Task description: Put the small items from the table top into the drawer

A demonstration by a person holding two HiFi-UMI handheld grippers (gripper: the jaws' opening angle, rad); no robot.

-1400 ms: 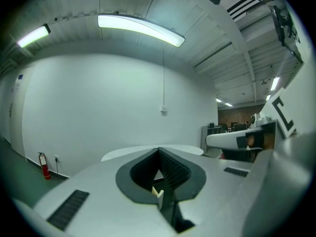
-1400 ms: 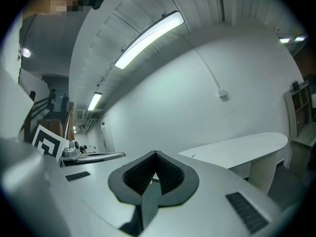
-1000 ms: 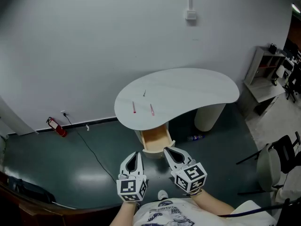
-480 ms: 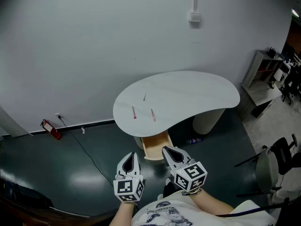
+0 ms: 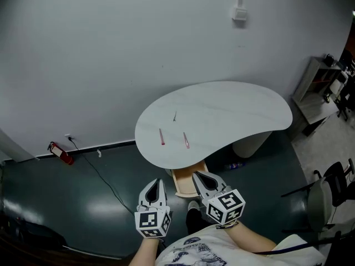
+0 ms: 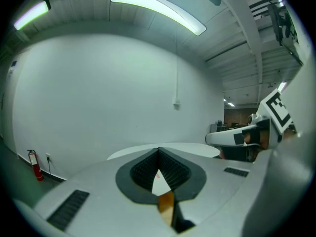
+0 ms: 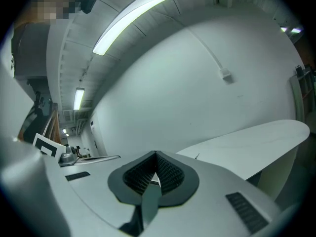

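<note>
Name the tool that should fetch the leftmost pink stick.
Left, probably: the left tool lines up with that pink stick, while the right tool hovers by the open drawer, nearer the other pink stick.

There was one table (image 5: 233, 110) with one drawer (image 5: 186, 184). Three small items lay on top: two red sticks (image 5: 161, 137) (image 5: 186, 140) and one dark pin (image 5: 175, 116). Two grippers showed: the left gripper (image 5: 157, 181) and the right gripper (image 5: 197, 175). The floor held one extinguisher (image 5: 60, 153) and one bottle (image 5: 236, 164).
</note>
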